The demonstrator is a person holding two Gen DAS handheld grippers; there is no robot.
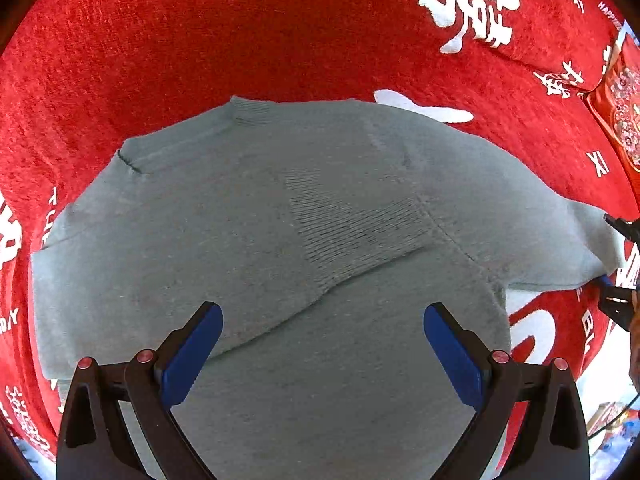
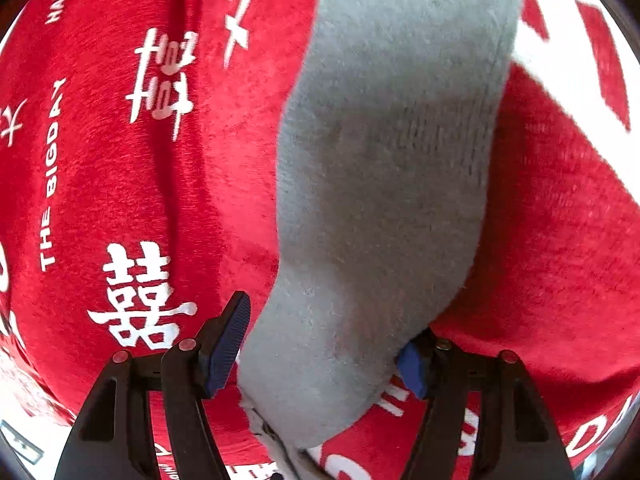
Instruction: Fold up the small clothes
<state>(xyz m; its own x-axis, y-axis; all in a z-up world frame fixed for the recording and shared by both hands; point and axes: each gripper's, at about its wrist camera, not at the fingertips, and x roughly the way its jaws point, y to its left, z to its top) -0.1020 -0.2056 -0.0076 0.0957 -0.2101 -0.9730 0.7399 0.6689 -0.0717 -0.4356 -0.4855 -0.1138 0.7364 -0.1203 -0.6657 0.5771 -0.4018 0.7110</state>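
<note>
- One grey knit sweater [image 1: 256,216] spread flat on red blanket [image 1: 160,40], one sleeve folded across.
- Left gripper [image 1: 323,344] released above; right gripper [image 2: 322,344] straddling sleeve [image 2: 384,160], clench unclear.
- Soft, light, floppy; best pinched at cuff.

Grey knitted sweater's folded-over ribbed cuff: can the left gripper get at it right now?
Probably yes. The left gripper hangs open above the grey knitted sweater, and the ribbed cuff lies just ahead of its fingers with nothing over it.
</note>
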